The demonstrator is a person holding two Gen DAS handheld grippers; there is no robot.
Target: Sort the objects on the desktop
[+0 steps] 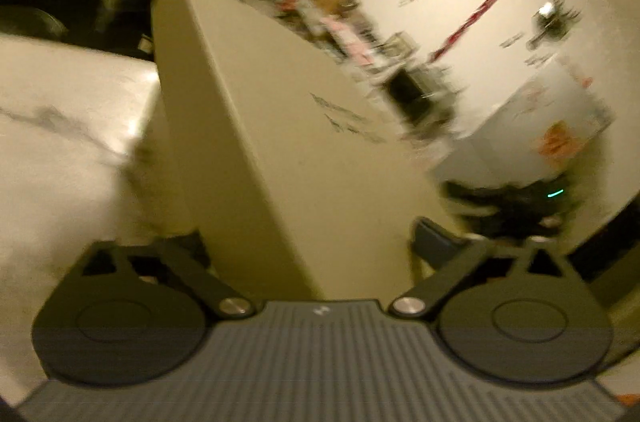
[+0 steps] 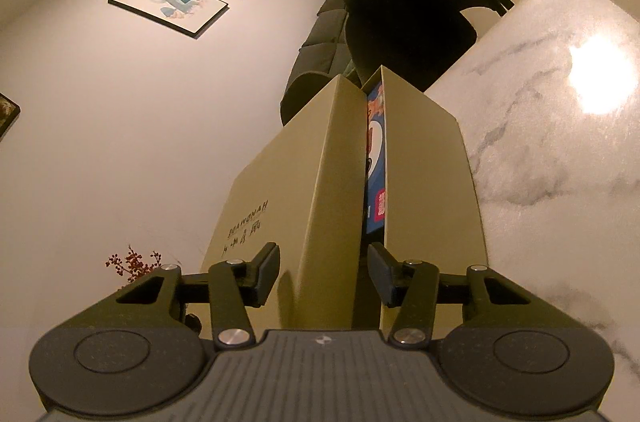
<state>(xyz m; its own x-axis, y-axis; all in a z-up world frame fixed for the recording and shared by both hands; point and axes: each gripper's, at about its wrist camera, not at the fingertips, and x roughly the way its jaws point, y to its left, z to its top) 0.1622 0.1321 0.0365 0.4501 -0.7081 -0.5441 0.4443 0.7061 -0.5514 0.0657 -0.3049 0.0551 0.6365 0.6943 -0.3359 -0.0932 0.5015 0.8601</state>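
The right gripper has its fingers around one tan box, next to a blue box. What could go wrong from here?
1. The right gripper straddles only the nearer tan box; pulling it may topple the blue box standing in the gap.
2. The left gripper is wide open and grips nothing, so nothing steadies the other tan box.

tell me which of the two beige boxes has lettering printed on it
The left beige box in the right wrist view: dark lettering runs along its broad side. The right beige box, beyond the blue pack, shows only plain faces.
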